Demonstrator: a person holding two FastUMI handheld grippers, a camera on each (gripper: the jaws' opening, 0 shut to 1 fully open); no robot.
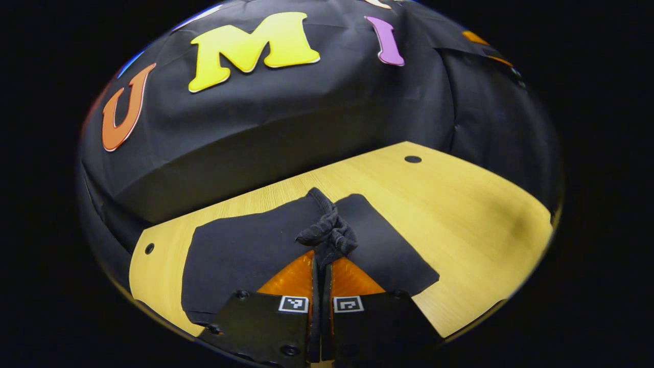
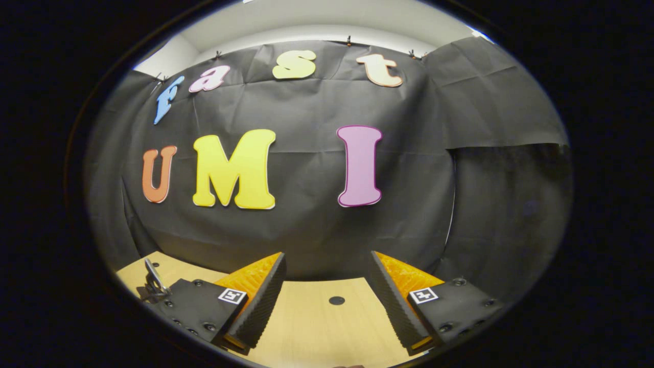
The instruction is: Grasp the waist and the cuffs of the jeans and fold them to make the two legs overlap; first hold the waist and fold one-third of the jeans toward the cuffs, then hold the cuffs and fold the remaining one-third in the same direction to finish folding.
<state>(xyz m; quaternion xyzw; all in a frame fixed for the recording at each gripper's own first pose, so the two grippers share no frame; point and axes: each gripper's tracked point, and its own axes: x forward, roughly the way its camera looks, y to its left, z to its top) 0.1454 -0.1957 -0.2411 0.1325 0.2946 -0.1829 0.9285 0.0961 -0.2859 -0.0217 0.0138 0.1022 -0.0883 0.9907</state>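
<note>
The dark jeans (image 1: 245, 250) lie flat on the wooden table (image 1: 460, 214) in the left gripper view, spread to both sides of my fingers. My left gripper (image 1: 322, 266) is shut on a bunched fold of the jeans (image 1: 329, 232), which rises in a crumpled ridge above the fingertips. In the right gripper view my right gripper (image 2: 327, 286) stands open above the table (image 2: 317, 327), with nothing between its fingers; it faces the booth's black wall.
The tabletop has small dark holes (image 1: 413, 159), (image 1: 149, 248), (image 2: 336, 300). Bare wood stretches to the right of the jeans in the left gripper view. A small metal clip (image 2: 152, 286) sits at the table's left edge in the right gripper view.
</note>
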